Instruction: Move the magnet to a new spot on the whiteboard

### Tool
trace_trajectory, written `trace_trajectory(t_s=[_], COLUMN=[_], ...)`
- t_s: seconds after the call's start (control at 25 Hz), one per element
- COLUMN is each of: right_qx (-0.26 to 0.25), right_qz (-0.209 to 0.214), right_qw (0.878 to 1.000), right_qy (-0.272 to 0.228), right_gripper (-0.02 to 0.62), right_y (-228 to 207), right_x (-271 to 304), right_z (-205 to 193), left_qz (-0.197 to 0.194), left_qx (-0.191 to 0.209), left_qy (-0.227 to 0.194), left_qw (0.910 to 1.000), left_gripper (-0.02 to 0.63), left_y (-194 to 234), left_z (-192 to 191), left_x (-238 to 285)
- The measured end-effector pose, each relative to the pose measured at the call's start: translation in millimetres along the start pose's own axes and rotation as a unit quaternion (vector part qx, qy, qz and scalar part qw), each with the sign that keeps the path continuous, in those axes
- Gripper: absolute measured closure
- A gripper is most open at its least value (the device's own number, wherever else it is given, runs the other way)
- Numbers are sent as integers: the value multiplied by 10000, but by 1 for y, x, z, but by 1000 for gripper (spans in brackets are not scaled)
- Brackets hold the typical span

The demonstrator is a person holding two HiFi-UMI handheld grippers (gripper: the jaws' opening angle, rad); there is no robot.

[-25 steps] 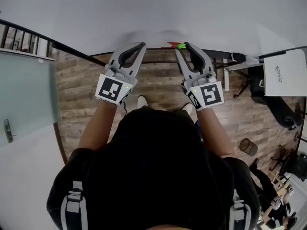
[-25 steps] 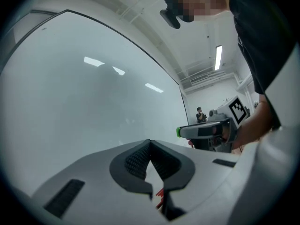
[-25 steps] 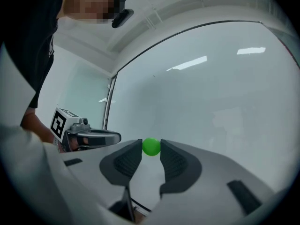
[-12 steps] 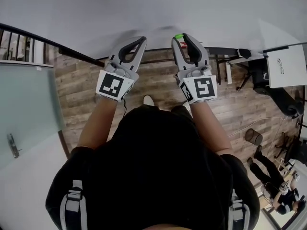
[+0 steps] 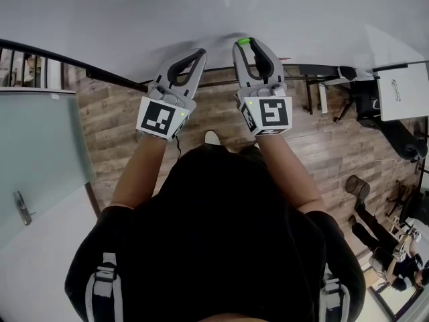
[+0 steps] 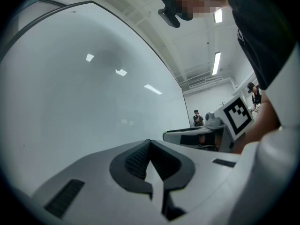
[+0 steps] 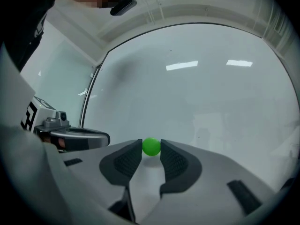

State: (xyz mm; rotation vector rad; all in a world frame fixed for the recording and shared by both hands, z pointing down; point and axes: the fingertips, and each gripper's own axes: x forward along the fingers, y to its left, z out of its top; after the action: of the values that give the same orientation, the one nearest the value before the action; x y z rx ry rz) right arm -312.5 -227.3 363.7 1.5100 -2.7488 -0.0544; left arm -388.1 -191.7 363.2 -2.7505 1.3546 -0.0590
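The right gripper [image 7: 151, 150] has its two fingers clamped on the green magnet [image 7: 151, 146] - a small round piece pinched at the very tips, the dark ribbed pads pressing it from either side. The magnet sits close in front of the whiteboard [image 7: 211, 93]; whether it touches the surface cannot be told. In the head view it shows as a green spot at the tip of the right gripper, over the board's lower part. The left gripper [image 6: 149, 145] is just beside the right one, also pointed at the board - its fingers are together with nothing between them
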Motion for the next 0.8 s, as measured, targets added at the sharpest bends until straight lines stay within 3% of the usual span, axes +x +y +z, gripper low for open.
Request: trace_trajectory(t_s=[0.8], right_qx=[131], right_qz=[-308], right_qw=[9989], right_qy=[338], right_gripper=[474], right_y=[-1], right_x=[30], right_z=[-28], left_qz=[-22], left_qx=[-144], left_qy=[47], left_qw=[9999], left_gripper=[604], left_y=[13], left_z=[-10], left_x=[-1])
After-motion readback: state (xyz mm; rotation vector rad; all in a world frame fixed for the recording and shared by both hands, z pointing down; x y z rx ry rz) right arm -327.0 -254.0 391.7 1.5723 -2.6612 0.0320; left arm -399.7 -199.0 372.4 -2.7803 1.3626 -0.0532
